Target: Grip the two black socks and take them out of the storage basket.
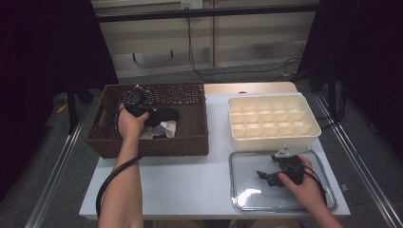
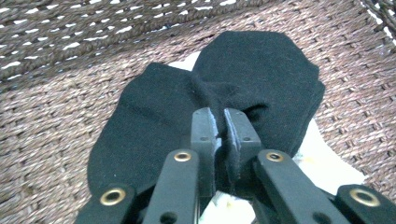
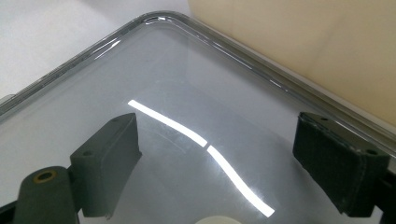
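Pinching black sock (image 2: 219, 88) – left tool (image 2: 219, 122) inside wicker basket (image 2: 56, 93); right tool (image 3: 215, 154) agape

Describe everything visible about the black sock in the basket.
The black sock is soft knit fabric, lying flat but creased inside the brown woven basket, partly over white paper or cloth. Two rounded lobes spread away from a pinched fold near its middle. The left gripper is shut on that fold, fabric bunched between its pads. No pattern or label shows.

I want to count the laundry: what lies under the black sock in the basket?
Under the black sock, a white cloth peeks out; the sock covers the rest.
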{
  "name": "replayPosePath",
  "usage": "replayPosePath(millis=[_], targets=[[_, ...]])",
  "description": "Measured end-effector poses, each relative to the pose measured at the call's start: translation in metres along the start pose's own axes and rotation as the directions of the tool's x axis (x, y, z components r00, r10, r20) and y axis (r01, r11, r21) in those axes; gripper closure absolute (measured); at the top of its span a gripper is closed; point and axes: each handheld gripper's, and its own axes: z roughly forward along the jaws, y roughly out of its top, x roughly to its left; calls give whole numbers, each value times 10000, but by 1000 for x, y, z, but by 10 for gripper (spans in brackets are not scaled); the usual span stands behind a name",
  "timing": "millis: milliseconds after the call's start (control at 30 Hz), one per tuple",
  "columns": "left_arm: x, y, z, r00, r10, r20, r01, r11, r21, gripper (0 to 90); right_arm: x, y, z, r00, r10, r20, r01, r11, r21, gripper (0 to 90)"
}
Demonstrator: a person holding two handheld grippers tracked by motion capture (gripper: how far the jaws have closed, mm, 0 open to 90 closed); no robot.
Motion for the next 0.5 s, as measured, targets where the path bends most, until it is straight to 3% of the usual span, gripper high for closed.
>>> replayPosePath(millis=[67, 100, 167, 267, 500], targets=[[1, 1, -7, 9999, -118, -124, 118, 9999, -9, 841, 0, 0, 0, 10000, 5, -5, -5, 10000, -3, 140], [2, 2, -15, 9996, -258, 64, 258, 9996, -134, 840, 0, 0, 0, 10000, 11, -9, -11, 10000, -5, 141], [3, 2, -20, 9998, -214, 16, 215, 9995, -217, 840, 0, 0, 0, 10000, 7, -3, -7, 10000, -3, 141], [5, 8, -41, 9991, -373, 209, 381, 9985, -390, 843, 0, 0, 0, 10000, 4, -7, -4, 10000, -8, 141], [7, 11, -71, 9970, -524, 563, 563, 9960, -700, 844, 0, 0, 0, 10000, 3, -1, -3, 10000, -7, 141]])
